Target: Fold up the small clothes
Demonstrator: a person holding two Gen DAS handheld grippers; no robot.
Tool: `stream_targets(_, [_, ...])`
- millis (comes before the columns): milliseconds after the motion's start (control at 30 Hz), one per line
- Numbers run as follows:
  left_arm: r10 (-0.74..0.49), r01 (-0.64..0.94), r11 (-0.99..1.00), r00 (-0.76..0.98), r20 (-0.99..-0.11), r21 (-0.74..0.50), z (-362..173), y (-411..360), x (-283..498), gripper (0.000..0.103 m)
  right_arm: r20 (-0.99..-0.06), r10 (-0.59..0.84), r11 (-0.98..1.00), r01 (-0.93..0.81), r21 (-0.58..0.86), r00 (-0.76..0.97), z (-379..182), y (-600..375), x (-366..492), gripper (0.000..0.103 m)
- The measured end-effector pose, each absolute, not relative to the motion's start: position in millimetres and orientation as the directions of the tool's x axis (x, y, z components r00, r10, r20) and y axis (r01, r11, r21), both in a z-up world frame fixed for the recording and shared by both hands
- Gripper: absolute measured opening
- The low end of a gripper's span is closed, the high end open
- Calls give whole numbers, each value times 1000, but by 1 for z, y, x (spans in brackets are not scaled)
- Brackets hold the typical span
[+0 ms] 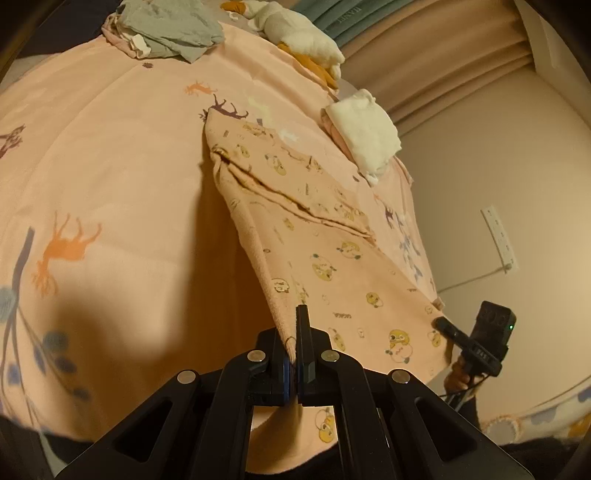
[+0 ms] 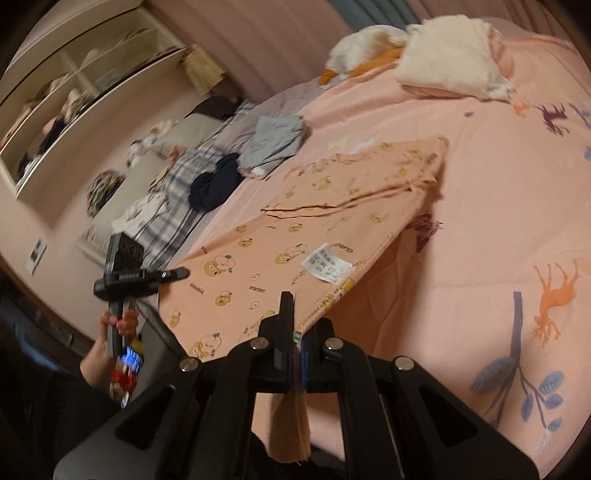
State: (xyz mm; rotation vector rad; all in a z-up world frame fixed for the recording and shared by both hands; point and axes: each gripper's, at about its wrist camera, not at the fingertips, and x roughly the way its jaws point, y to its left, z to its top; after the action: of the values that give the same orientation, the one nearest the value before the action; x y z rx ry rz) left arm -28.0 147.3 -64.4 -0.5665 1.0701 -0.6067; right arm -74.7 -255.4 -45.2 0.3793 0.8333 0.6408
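A small peach garment (image 1: 332, 258) printed with yellow cartoon faces is stretched between both grippers above the pink bed sheet (image 1: 110, 184). Its far end rests on the bed. My left gripper (image 1: 295, 332) is shut on one near corner of the garment. My right gripper (image 2: 291, 325) is shut on the other near corner; the garment (image 2: 314, 229) shows a white care label (image 2: 327, 266) close to it. The right gripper also shows in the left wrist view (image 1: 447, 328), and the left gripper in the right wrist view (image 2: 173, 274).
A grey crumpled garment (image 1: 173, 29) lies at the far side of the bed. White folded cloth (image 1: 365, 129) and a white-and-orange pile (image 1: 295, 33) lie near the bed's edge. Dark and plaid clothes (image 2: 210, 184) lie at the left in the right wrist view. A wall (image 1: 498, 184) stands beside the bed.
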Motion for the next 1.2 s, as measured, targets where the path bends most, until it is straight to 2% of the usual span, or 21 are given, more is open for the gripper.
stream_targets(233, [-715,151,675,371,-592,-722,-52,148,0,0,-512,685,724,-404,560,518,-33,-259,-51,5])
stream_targets(500, [-703,131,671,422,-572,-730,-44,133,96,0,-475,641,736,-308,603,603,-26,-277,39,5])
stream_targets(800, [-649,44,714,416,-637,-699,-88,108,192,0,-570,563,752,-86,654,599,-70,-302,152,6])
stream_targets(1100, [-613,-86,730,354,-706,-678,-145,100,232,0,-675,535,747,90,659,508,-124,-314,195,8])
stream_targets(1133, [-617,-86,728,349,-705,-680,-145,101,233,0,-673,546,736,97,670,500,-125,-316,195,11])
stream_targets(1200, [-628,-72,725,340,-700,-685,-143,104,229,0,-652,576,714,86,695,493,-123,-318,190,23])
